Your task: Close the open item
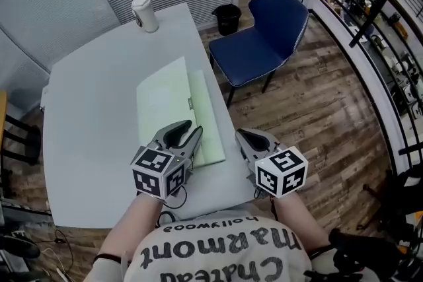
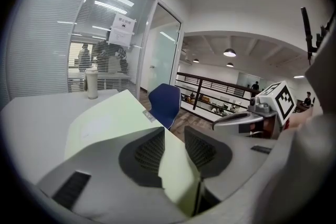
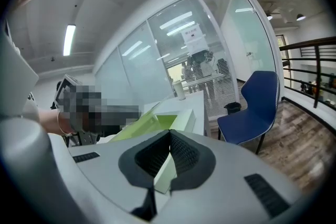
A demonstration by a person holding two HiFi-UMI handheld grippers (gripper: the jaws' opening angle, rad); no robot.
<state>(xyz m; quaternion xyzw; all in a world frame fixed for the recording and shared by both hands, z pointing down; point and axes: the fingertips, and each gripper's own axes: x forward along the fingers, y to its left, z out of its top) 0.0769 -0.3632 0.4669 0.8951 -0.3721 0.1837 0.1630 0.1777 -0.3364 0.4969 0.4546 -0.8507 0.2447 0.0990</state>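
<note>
A pale green flat box lies open on the white table (image 1: 86,122). Its wide lid (image 1: 162,99) is folded out to the left of the narrow tray (image 1: 203,117). My left gripper (image 1: 188,134) is at the lid's near end, and in the left gripper view the lid (image 2: 105,118) runs between the jaws with my left gripper (image 2: 173,148) shut on its edge. In the right gripper view the lid (image 3: 140,126) stands tilted up beside the tray (image 3: 184,119). My right gripper (image 1: 248,137) hovers at the table's right edge, just right of the box's near corner. The right gripper (image 3: 169,140) is shut with nothing held.
A white tumbler (image 1: 144,12) stands at the table's far end. A blue chair (image 1: 264,36) and a black bin (image 1: 227,18) stand on the wooden floor to the right. Glass walls with blinds lie beyond the table, and a railing (image 1: 377,56) runs far right.
</note>
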